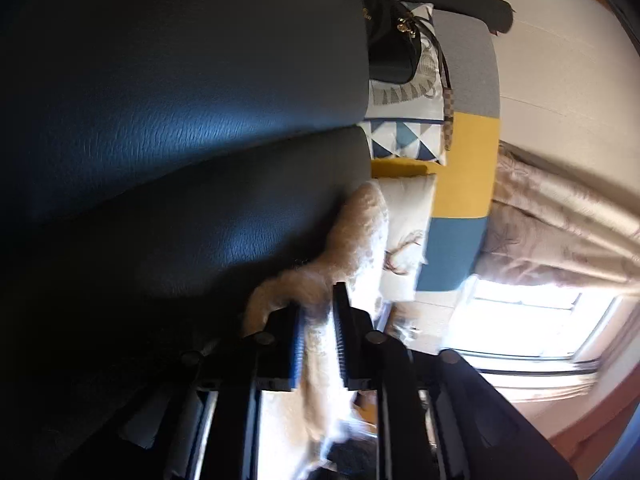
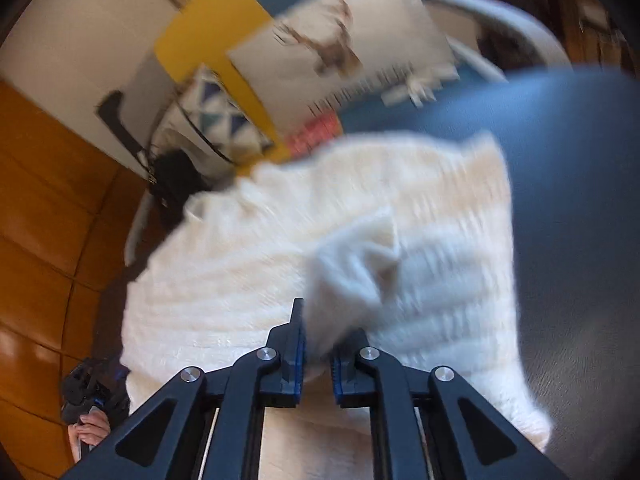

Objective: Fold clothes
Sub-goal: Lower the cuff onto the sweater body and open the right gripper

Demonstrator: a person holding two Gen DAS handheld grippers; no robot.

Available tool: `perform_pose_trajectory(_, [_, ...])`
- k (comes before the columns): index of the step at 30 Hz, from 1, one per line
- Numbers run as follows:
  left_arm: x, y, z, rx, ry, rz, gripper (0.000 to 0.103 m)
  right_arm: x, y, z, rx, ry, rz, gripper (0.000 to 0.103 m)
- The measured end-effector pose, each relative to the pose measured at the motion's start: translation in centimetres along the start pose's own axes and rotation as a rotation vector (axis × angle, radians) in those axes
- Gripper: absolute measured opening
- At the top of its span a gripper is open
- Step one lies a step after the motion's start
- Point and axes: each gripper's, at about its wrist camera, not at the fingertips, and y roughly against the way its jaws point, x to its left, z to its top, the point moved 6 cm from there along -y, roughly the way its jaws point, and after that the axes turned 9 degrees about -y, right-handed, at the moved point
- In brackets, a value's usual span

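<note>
A fluffy cream garment [image 2: 248, 280] lies spread on a dark leather seat [image 2: 572, 200]; the right wrist view is blurred. My right gripper [image 2: 326, 322] stands over its middle, jaws nearly together on a raised fold of the cloth [image 2: 356, 268]. In the left wrist view my left gripper [image 1: 319, 299] is shut on an edge of the same garment [image 1: 360, 232], which bunches up past the fingertips against the dark leather [image 1: 180, 140]. The left gripper [image 2: 86, 394] also shows small at the garment's lower left edge, held by a hand [image 2: 86, 436].
Behind the seat stands a patchwork sofa [image 1: 468, 184] in yellow, blue and grey with printed cushions [image 1: 404, 236] and a black handbag [image 1: 394, 48]. A bright window [image 1: 532, 320] and a curtain [image 1: 560, 220] lie beyond. Wooden floor [image 2: 44, 220] runs along the left.
</note>
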Motion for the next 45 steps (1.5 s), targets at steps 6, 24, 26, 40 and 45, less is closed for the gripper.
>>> perform_pose_trajectory(6, [-1.6,0.8,-0.4,-0.020,-0.017,0.012,0.030,-1.6,1.0,-0.2,-0.023,-0.156,0.098,0.019])
perform_pose_trajectory(24, [-4.8,4.9,0.1,-0.013,-0.217,0.075,0.027,-3.0,5.6,-0.9,-0.071,-0.055,-0.053,0.020])
perform_pose_trajectory(26, [-7.7,4.2,-0.3,0.004,-0.295,0.012,0.032,-3.0,7.2,-0.7,-0.127,-0.036,-0.098,0.023])
perform_pose_trajectory(40, [-4.3,-5.4,-0.3,0.124,-0.346,0.230,0.003,-1.4,3.5,-0.3,-0.100,-0.002,-0.161,0.012])
perform_pose_trajectory(45, [-7.4,-5.3,-0.7,0.113,-0.440,0.176,0.007,-1.4,3.7,1.6,-0.079,-0.023,-0.121,0.024])
